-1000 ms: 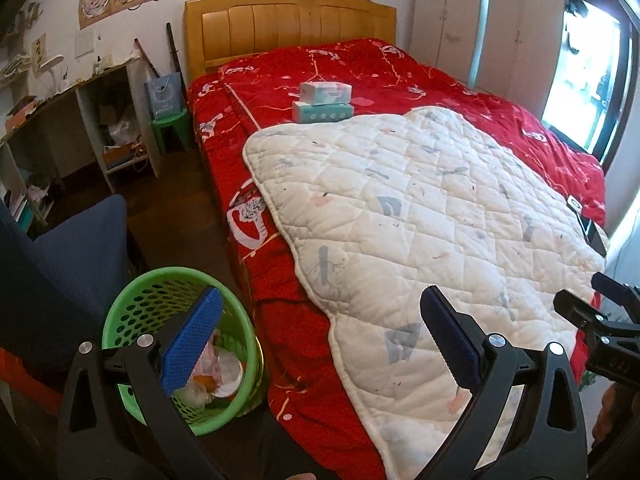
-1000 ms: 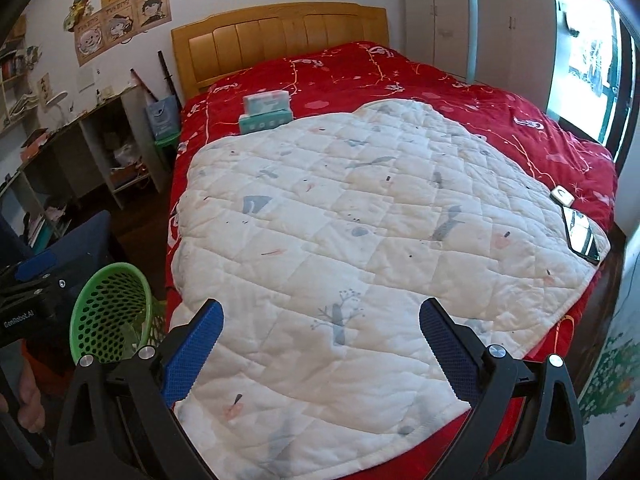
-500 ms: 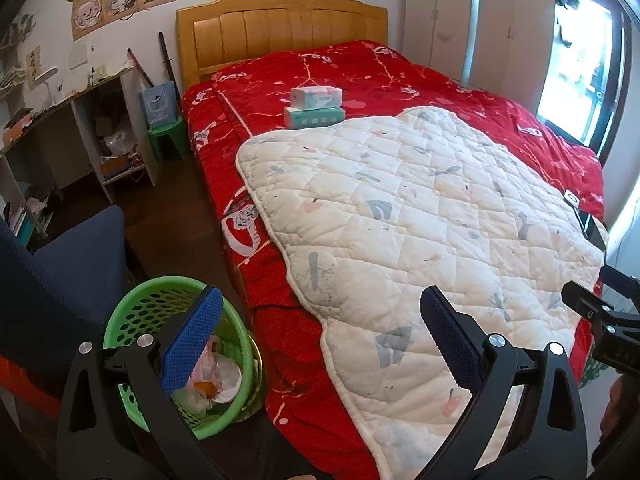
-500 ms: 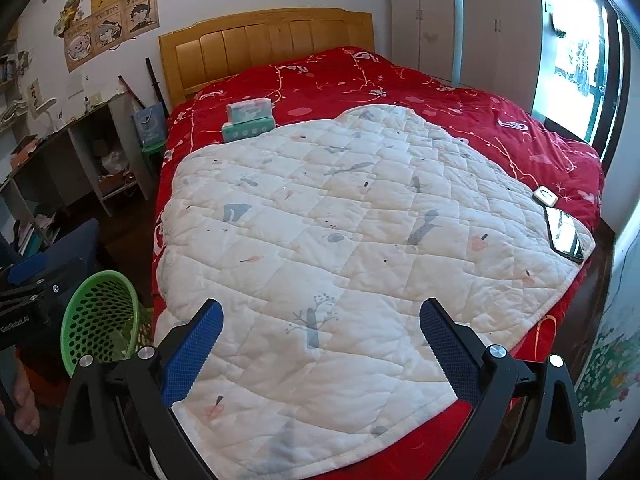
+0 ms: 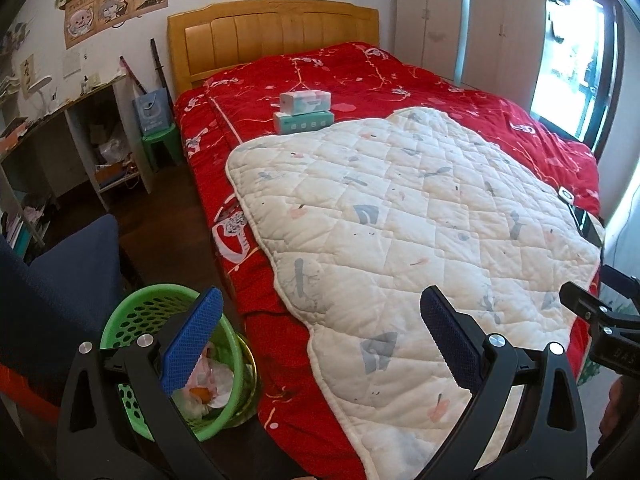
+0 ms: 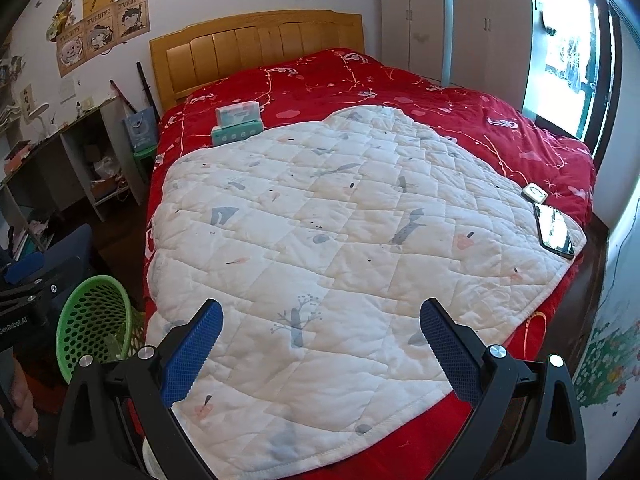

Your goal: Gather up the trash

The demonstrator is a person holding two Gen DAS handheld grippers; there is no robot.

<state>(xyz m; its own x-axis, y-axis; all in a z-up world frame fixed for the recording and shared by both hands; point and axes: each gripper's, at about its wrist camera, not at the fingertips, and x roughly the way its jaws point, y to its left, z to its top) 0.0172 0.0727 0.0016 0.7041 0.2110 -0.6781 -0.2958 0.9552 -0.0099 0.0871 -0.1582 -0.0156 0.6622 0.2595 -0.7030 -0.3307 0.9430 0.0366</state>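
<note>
Both grippers (image 5: 320,336) (image 6: 320,338) spread, empty; basket (image 5: 132,312) trash (image 5: 208,380) only in left view.

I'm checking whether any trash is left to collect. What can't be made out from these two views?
- Green basket: left wrist view, the left gripper finger covers part of its contents; right wrist view shows mostly its mesh wall.
- Floor beyond the bed's far side: hidden by the bed, both views.
- Desk shelves: clutter too small to identify.
- Specks on the white quilt: print or litter, unclear.
</note>
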